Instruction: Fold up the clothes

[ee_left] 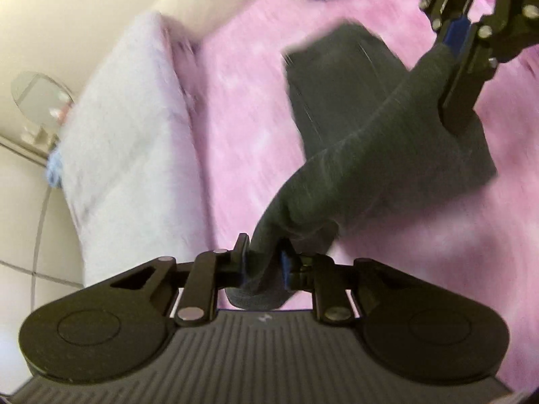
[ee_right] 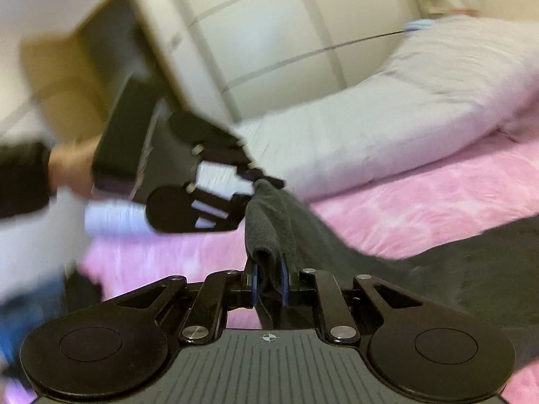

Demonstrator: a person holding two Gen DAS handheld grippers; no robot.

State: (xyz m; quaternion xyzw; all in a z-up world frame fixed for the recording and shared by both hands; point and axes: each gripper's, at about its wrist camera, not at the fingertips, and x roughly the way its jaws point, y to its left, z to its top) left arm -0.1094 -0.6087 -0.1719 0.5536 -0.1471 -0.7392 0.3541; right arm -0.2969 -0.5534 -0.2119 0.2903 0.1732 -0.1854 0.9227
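Left gripper: the black two-finger left gripper (ee_left: 264, 262) has its jaws drawn nearly together, blue pads clamped on a bunched edge of the garment.
Right gripper: the black two-finger right gripper (ee_right: 269, 281) is likewise pinched almost closed, with a doubled fold of the same fabric gripped between its blue pads.
Garment: a dark grey knit garment (ee_left: 353, 155) of soft, thick cloth spans between the two grippers; one taut band runs from grip to grip, and the remainder hangs down to the bedding.
Reason for the hold: two separated pinch points on one edge keep that edge stretched, so the body can drape straight; judged a lift in preparation for laying a fold.
Person: a hand (ee_right: 72, 165) in a dark sleeve (ee_right: 23, 178) carries the left gripper, seen in the right wrist view.
Work surface: a fluffy pink blanket (ee_left: 242, 101) covers the bed under the garment and gives a broad, soft folding area.
Pillow: a long pale lavender-white pillow (ee_left: 128, 128) lies along the blanket's edge beside the cream wall (ee_left: 67, 17), well apart from the garment.
Task status: judged early; no finished fold is visible in the garment.
Image quality: both views are motion-blurred, so the type of garment cannot be told.
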